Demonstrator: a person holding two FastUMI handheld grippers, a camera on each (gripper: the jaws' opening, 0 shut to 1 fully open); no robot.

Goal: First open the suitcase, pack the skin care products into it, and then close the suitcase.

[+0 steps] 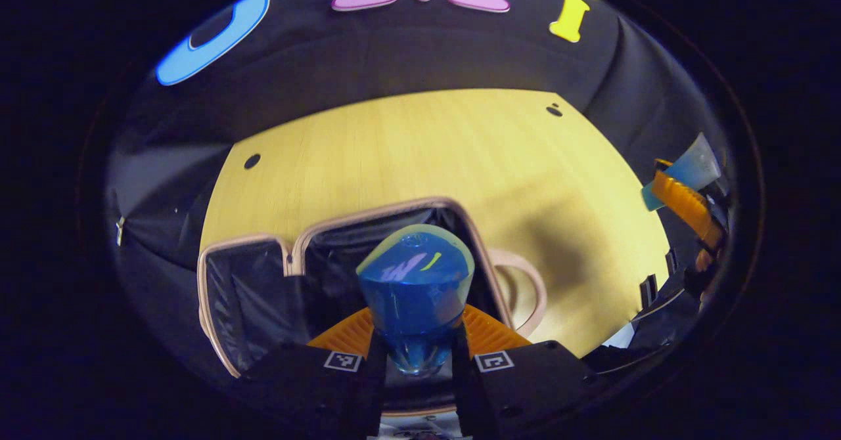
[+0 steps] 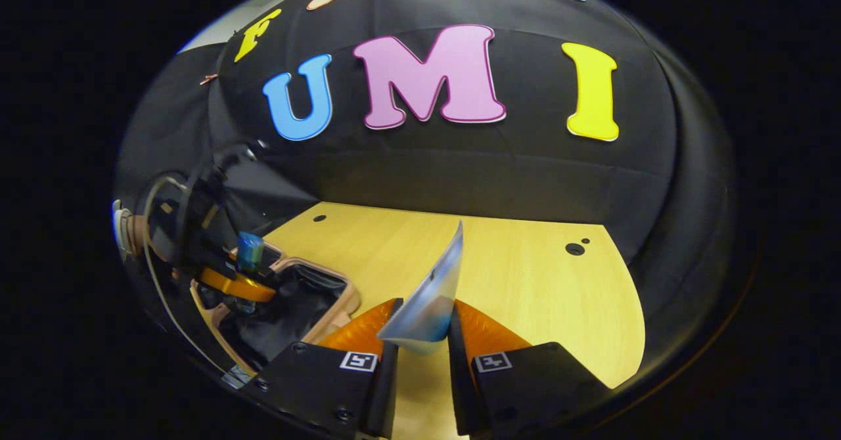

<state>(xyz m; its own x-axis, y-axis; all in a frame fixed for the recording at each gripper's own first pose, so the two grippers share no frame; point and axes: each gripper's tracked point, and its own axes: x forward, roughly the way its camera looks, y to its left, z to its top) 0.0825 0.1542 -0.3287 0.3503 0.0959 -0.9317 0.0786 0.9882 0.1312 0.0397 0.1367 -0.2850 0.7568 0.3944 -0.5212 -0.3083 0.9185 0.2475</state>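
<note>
Our left gripper squeezes a blue bottle between both fingers, right above the open suitcase on the yellow table. Our right gripper pinches a flat tube over the bare table, beside the suitcase. We think we are in the packing step. Next we should lower the bottle into the dark inside, let go, then bring the tube over.

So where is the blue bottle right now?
The blue bottle is clamped in the left gripper, held above the open suitcase on the wooden table; the right gripper view shows it at far left.
</note>
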